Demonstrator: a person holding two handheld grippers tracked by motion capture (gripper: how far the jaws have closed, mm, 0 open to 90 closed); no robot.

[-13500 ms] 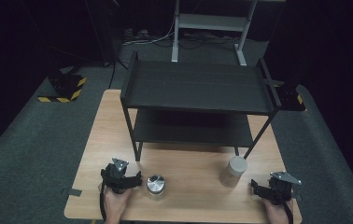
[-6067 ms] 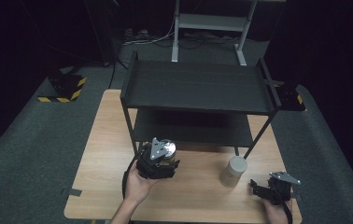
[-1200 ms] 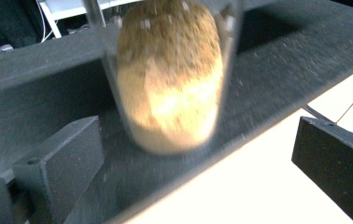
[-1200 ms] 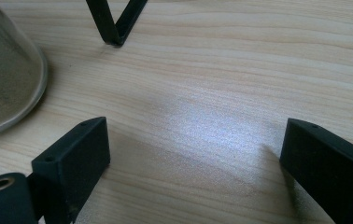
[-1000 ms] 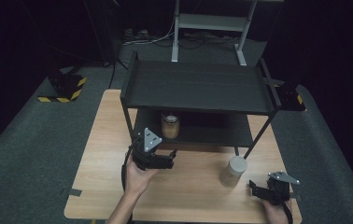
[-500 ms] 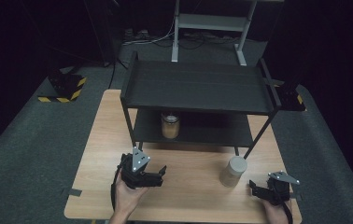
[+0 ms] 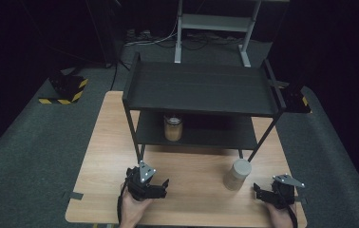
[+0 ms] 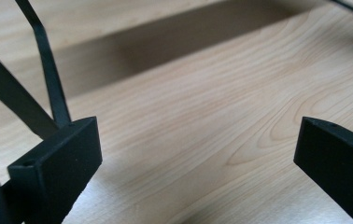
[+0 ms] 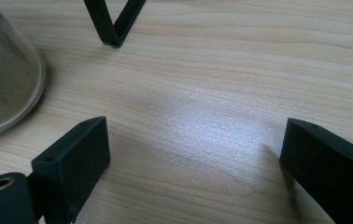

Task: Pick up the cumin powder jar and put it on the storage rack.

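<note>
Jars are what's getting moved, looks like: one jar point(image 7: 173, 127) already sits on the lower shelf of the rack point(image 7: 201, 88), toward its left end, so I'd call that half done. Second jar point(image 7: 237, 174) is still on the table point(image 7: 97, 156), in front of the rack's right front leg, upright and untouched. Right gripper point(image 7: 258, 194) rests just right of that jar, jaws spread, nothing between them. Left gripper point(image 7: 161, 186) is low over the table in front of the rack's left leg, jaws wide apart and empty too. My guess is the second jar still needs shelving.
</note>
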